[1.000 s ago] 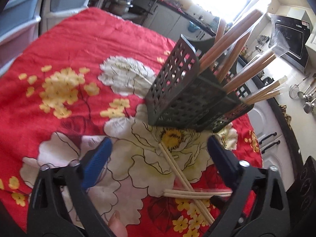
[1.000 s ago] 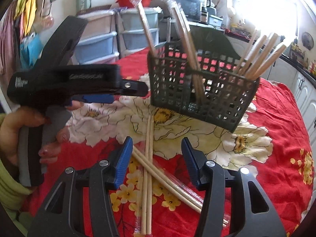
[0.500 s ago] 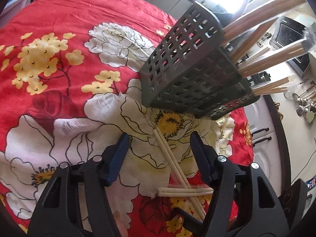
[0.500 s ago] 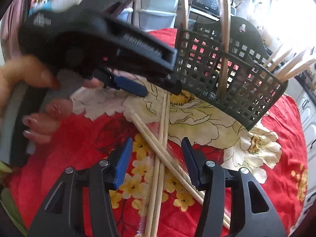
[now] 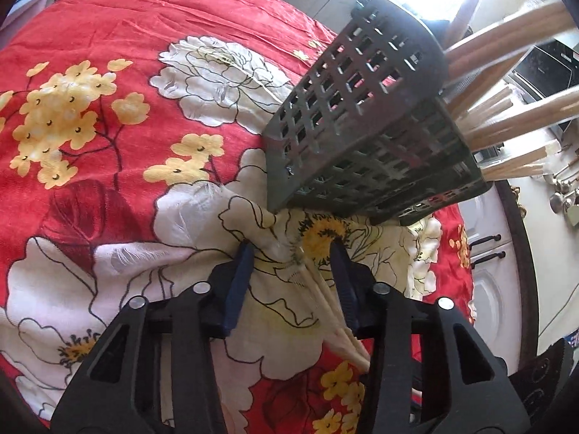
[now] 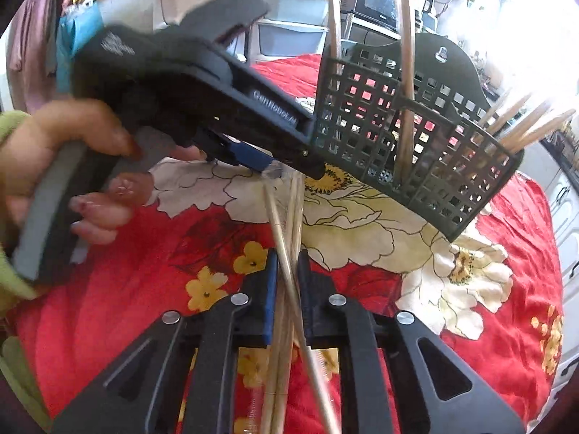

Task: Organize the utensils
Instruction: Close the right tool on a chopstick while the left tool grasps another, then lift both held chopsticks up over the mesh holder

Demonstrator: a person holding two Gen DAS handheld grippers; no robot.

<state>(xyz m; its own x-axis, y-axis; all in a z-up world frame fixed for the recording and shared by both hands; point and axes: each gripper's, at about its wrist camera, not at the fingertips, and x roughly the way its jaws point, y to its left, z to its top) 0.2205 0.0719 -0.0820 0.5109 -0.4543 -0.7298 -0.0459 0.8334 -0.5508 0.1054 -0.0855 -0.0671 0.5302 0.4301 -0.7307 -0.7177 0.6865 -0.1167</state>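
Two wooden chopsticks (image 6: 286,253) — thin, round — pinched in right tool (image 6: 288,264)

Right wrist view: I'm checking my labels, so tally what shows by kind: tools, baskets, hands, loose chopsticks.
Tools: 2, left tool and right tool, jaws just closing with loose chopsticks between them
Utensil basket: 1
Hand: 1
Loose chopsticks: 3 tips visible; overlap may hide more
Total: 7, at least
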